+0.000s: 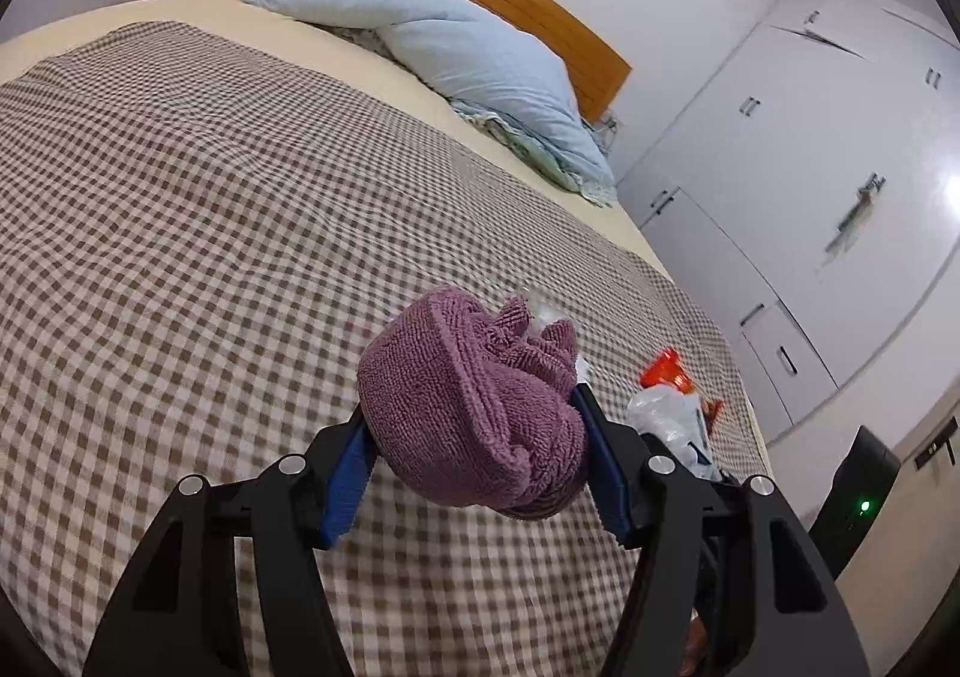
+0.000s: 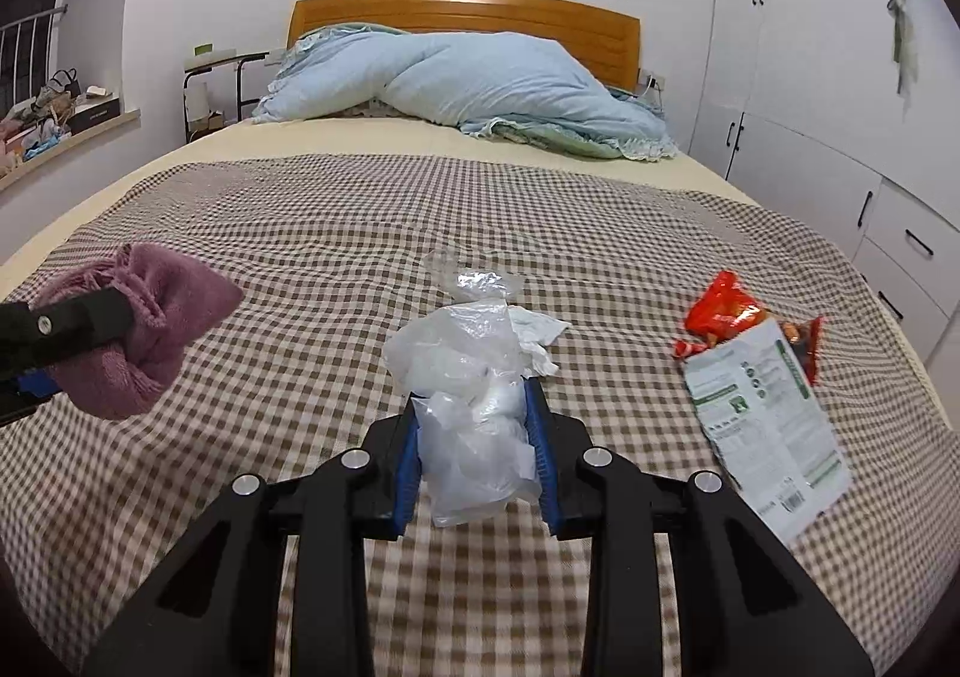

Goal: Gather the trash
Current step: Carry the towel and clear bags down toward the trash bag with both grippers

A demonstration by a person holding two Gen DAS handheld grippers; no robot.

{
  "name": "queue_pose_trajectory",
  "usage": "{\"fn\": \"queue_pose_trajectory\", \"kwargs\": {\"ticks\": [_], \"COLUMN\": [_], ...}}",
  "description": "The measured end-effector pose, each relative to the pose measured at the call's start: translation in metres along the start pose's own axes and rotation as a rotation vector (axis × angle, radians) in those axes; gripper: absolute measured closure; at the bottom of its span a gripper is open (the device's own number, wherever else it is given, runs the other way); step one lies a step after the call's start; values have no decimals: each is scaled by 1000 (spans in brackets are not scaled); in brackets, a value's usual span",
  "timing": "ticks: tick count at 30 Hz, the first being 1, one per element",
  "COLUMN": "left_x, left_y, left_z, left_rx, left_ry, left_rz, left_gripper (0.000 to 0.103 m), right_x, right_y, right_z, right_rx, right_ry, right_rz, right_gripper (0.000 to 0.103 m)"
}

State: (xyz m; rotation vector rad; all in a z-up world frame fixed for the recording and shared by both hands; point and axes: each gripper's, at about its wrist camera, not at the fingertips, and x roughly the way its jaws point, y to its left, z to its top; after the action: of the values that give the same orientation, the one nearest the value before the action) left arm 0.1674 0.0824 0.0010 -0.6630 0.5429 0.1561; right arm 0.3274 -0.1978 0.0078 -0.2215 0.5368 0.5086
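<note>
Bedroom, bed as reference. Nearest the foot of the bed: right gripper (image 2: 480,437), blue-padded jaws clamped on a crumpled clear plastic bag (image 2: 474,377), held over the checked blanket (image 2: 300,437); a scrap of white tissue (image 2: 537,332) shows just beyond the bag. Left gripper (image 1: 474,449), jaws closed around a bunched purple towel (image 1: 474,401), also above the blanket, toward the bed's left side as the right camera sees it. On the blanket, toward the bed's right edge: a white and green printed packet (image 2: 768,413) lying flat, with a red snack wrapper (image 2: 723,308) touching its far end. Blanket: brown and white check, covering the near and middle bed over a cream sheet (image 2: 390,137). Farther up the bed: a heaped pale blue duvet (image 2: 480,83) against the wooden headboard (image 2: 468,11). Right of the bed: white wardrobe (image 2: 810,107) with dark handles. Left of the bed's head: a small black-framed side table (image 2: 222,77); farther left, a cluttered window ledge (image 2: 60,119). White walls behind.
</note>
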Motion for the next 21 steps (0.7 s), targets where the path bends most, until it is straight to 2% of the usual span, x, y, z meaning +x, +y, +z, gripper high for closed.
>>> {"fn": "queue_pose_trajectory", "kwargs": {"ticks": [8,21], "left_x": [-43,-120], "left_y": [-31,-69], "left_z": [-19,-50], "left_rx": [51,130], "left_ry": [-31,-64], "left_rz": [-40,-46], "left_gripper": [43,43], "right_x": [-49,-129], "right_y": [-9,-15], "right_z": [-9,-40], "right_rx": [-3,-7], "right_ry": [-30,-62], "right_rz": [-1,-8], "right_gripper": [72,72]}}
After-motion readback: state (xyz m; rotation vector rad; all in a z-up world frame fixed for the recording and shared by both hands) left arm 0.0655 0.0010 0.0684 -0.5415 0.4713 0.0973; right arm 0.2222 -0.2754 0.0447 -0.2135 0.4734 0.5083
